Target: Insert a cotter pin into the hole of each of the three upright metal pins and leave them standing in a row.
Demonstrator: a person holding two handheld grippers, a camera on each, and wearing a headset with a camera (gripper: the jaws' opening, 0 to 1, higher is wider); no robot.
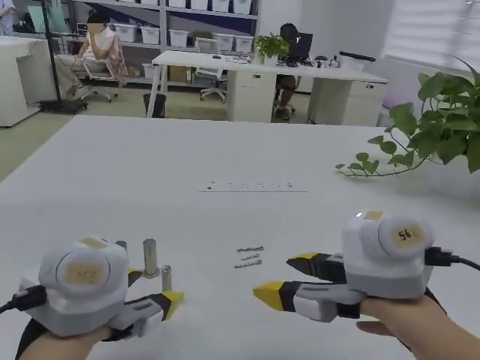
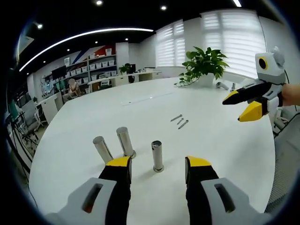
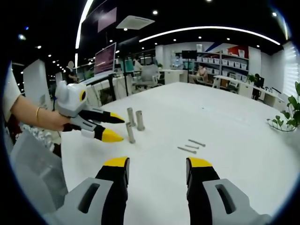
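Three upright metal pins (image 1: 150, 257) stand close together on the white table (image 1: 225, 150), just ahead of my left gripper (image 1: 154, 289). In the left gripper view the pins (image 2: 157, 156) rise a short way beyond the open jaws, the nearest one between the two tips, and my left gripper (image 2: 157, 166) holds nothing. Three cotter pins (image 1: 250, 256) lie flat side by side in the middle, between the two grippers. My right gripper (image 1: 285, 276) hovers to their right, open and empty. In the right gripper view the cotter pins (image 3: 192, 146) lie ahead of my right gripper (image 3: 157, 164).
A potted plant (image 1: 442, 142) with trailing stems stands at the table's right edge. A thin clear strip with small marks (image 1: 251, 186) lies further back. Office desks, chairs and seated people are beyond the table.
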